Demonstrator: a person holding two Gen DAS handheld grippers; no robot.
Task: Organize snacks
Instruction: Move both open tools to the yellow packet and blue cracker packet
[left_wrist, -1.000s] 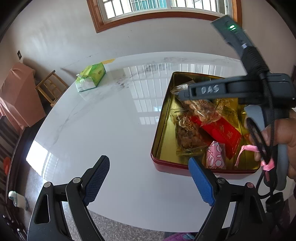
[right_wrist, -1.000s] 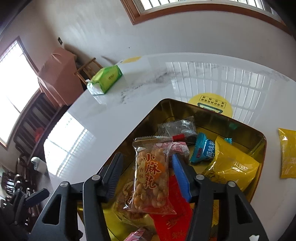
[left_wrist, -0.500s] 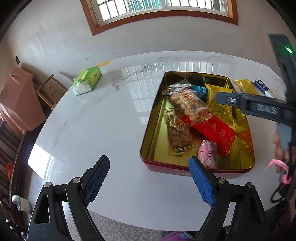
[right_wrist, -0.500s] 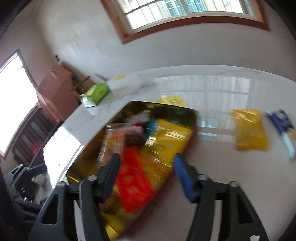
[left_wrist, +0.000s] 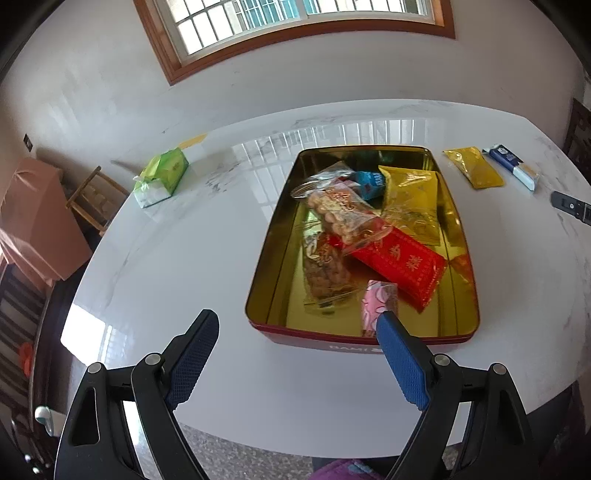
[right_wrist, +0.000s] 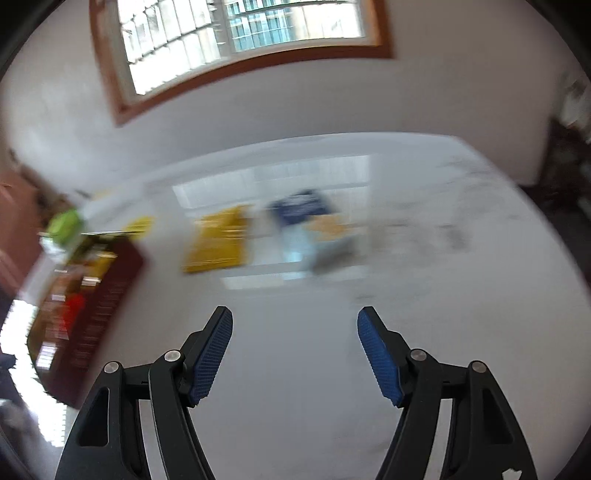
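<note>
A red tin with a gold inside (left_wrist: 280, 236) sits on the white table and holds several snack packets: a clear peanut bag (left_wrist: 340, 210), a red packet (left_wrist: 399, 262), a yellow bag (left_wrist: 410, 195), a pink packet (left_wrist: 380, 299). A yellow packet (left_wrist: 472, 166) and a blue-white packet (left_wrist: 511, 164) lie on the table right of the tin. My left gripper (left_wrist: 295, 332) is open and empty near the tin's front edge. My right gripper (right_wrist: 295, 321) is open and empty, facing the blurred yellow packet (right_wrist: 218, 240) and blue packet (right_wrist: 306, 218); the tin (right_wrist: 107, 288) is at its left.
A green tissue pack (left_wrist: 162, 177) lies at the table's far left. A wooden chair (left_wrist: 94, 199) and a pink cabinet (left_wrist: 29, 218) stand beyond the left edge. The white wall with a window is behind the table.
My right gripper let go of the peanut bag into the tin, then swung right, out over the table toward the loose packets. My left gripper pulled back a little from the tin.
</note>
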